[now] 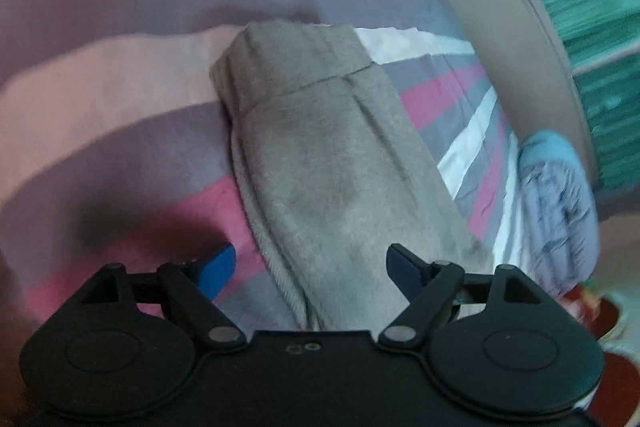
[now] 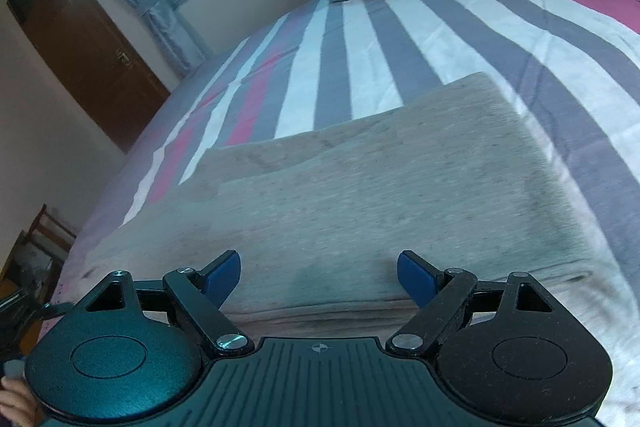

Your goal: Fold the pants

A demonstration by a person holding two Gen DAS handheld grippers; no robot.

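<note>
On the striped bed (image 2: 400, 39): grey pants (image 2: 380, 195), folded; soft, limp, light knit. Best pinched at layered edges. Left gripper (image 1: 310, 265), right gripper (image 2: 319, 273): jaws wide, empty.

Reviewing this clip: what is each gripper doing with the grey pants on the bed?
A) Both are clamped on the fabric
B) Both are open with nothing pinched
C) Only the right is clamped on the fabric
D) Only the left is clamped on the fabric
B: the left gripper and right gripper both show blue pads spread apart above the folded grey pants, no fabric pinched between them.
</note>
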